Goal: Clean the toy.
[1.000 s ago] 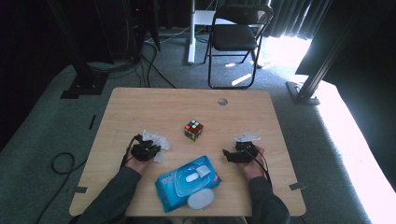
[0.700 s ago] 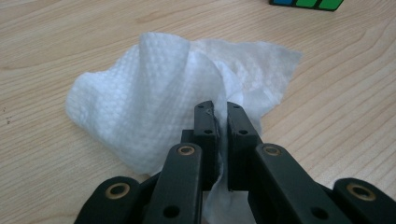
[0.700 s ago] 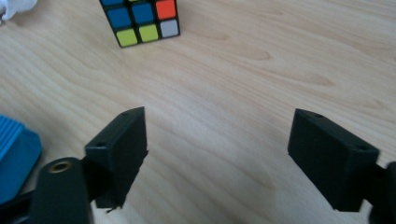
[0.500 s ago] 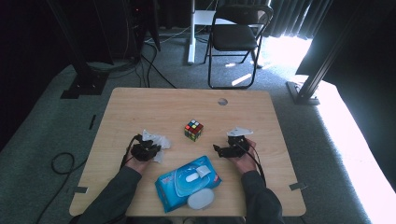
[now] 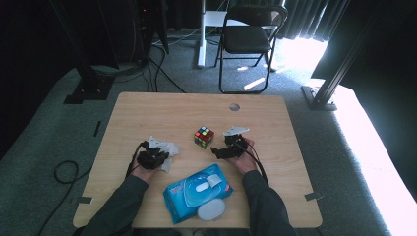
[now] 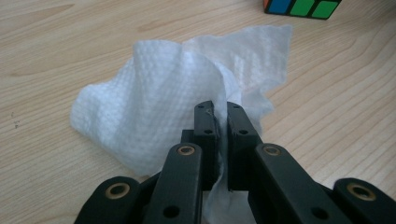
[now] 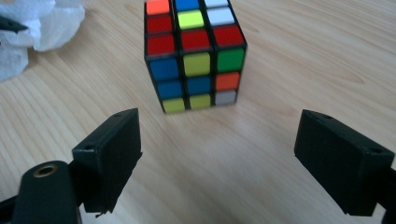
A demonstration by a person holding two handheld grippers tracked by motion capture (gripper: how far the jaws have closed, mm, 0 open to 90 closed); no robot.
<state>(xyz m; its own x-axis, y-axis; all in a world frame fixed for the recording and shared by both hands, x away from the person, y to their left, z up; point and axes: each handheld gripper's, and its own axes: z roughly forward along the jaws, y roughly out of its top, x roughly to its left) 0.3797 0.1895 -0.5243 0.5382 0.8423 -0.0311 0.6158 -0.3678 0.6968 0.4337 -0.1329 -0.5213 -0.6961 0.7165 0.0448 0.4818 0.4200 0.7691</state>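
A scrambled puzzle cube, its black-edged stickers mixed, is framed just ahead of the wide-spread right gripper; left of the cube, a crumpled white wipe is pinched by the left gripper.

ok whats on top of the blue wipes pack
On the blue wipes pack, a white flip lid sits in the middle of its top face. A separate white oval piece lies at its near edge. What lies under the pack is covered.
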